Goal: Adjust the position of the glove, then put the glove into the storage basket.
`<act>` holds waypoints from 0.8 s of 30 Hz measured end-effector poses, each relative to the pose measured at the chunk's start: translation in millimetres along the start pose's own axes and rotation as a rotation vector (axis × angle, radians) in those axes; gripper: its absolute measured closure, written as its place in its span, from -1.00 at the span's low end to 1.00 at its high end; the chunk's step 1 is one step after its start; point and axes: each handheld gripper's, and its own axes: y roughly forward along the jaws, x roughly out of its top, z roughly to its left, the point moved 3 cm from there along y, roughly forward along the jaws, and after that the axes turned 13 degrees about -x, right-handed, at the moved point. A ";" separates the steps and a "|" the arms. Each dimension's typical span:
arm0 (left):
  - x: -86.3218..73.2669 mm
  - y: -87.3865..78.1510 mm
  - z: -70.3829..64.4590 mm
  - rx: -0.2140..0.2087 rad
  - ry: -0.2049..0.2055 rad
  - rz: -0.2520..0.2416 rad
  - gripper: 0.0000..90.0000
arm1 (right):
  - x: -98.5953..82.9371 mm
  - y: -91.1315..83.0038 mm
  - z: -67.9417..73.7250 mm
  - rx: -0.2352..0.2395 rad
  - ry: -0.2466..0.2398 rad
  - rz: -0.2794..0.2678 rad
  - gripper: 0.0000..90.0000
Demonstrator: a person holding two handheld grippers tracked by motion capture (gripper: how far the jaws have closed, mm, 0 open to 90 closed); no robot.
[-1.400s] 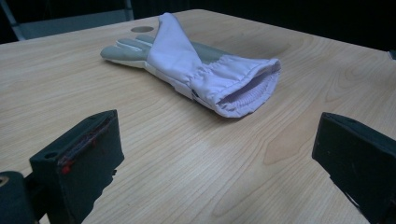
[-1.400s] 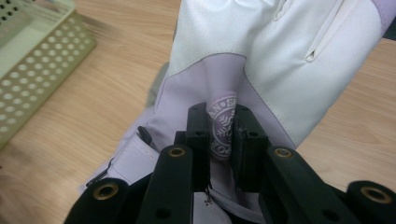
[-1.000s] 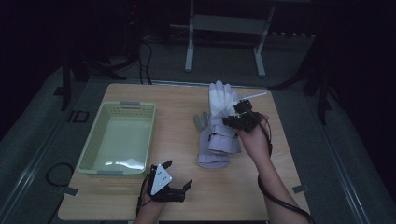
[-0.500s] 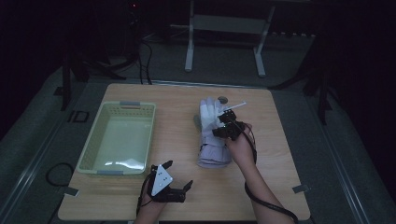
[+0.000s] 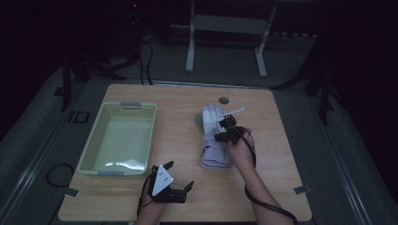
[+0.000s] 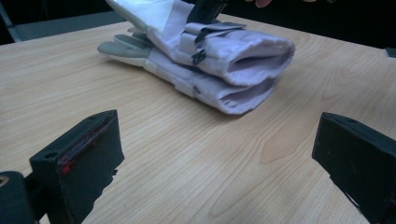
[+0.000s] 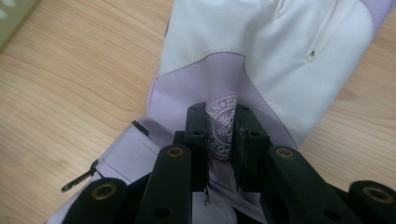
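Right tool (image 7: 219, 135) pinching a fold of the top glove (image 7: 261, 51) at its round printed badge (image 7: 223, 126), jaws pressed onto the cloth. Two lavender-and-white gloves stacked right of centre on the wooden bench (image 5: 187, 98), lower glove (image 6: 205, 88) under the gripped one. Left tool (image 6: 219, 154) spread wide, low at the near edge. Pale green basket (image 5: 96, 140) well apart to the left

Gloves: two gloves (image 5: 213, 140) stacked one on the other on the table (image 5: 277, 159), ahead of the left gripper (image 5: 177, 176) fingertips, cuffs toward them.
Right gripper (image 5: 224, 129): on the top glove; a fold of it sits between its fingers (image 7: 198, 140).
Basket (image 5: 119, 138): on the table, off to the left of the right gripper's fingers.
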 end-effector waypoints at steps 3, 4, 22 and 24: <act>0.0 0.1 0.2 -0.001 -0.003 0.000 -0.96 | -1.8 -0.1 -4.9 0.001 0.003 0.003 0.71; 0.0 0.1 0.2 -0.001 -0.003 0.000 -0.96 | -1.8 -0.1 -4.9 0.001 0.003 0.003 0.71; 1.3 4.7 -0.7 -0.014 -0.017 0.032 -0.96 | -0.6 -44.5 -25.8 0.134 -0.022 -0.229 -0.51; 3.8 8.1 -2.9 -0.040 -0.020 0.042 -0.96 | -3.1 -50.6 -31.4 0.139 -0.055 -0.250 -0.63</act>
